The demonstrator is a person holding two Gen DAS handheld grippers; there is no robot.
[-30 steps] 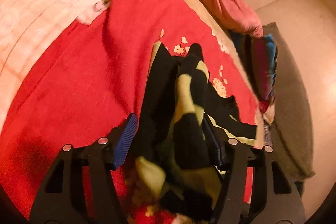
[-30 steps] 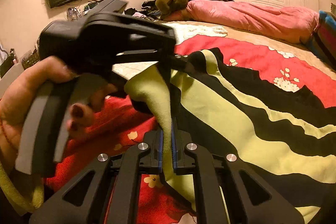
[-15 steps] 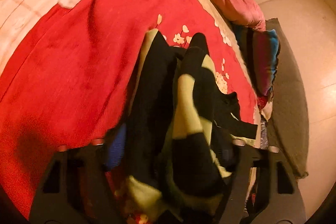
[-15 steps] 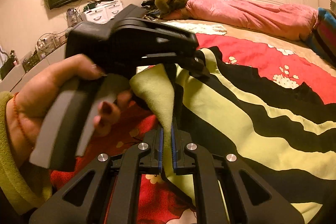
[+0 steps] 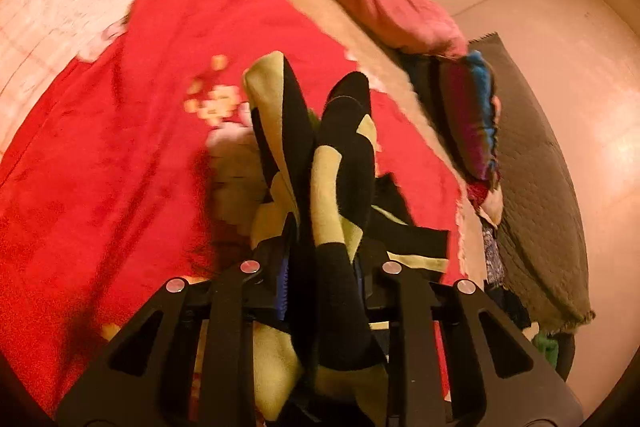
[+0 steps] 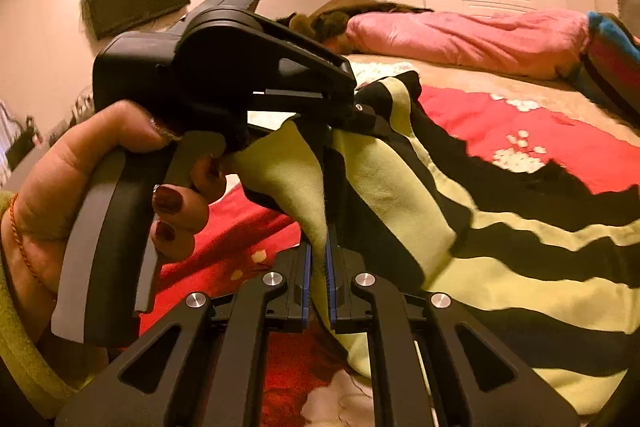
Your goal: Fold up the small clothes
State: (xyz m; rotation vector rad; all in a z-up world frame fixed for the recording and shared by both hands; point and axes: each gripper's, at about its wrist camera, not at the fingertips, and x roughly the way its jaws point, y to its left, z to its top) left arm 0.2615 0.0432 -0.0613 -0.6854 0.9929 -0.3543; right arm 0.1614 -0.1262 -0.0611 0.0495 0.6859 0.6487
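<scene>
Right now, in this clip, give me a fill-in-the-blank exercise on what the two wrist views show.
1. The striped garment is black and ____.
2. The right gripper is shut on a fold of the ____.
3. The garment lies partly on a ____ blanket with a flower print.
4. The left gripper, its jaws closing with cloth between them, is held by a hand whose nails are ____.

Missing words: yellow-green; garment; red; painted
</scene>
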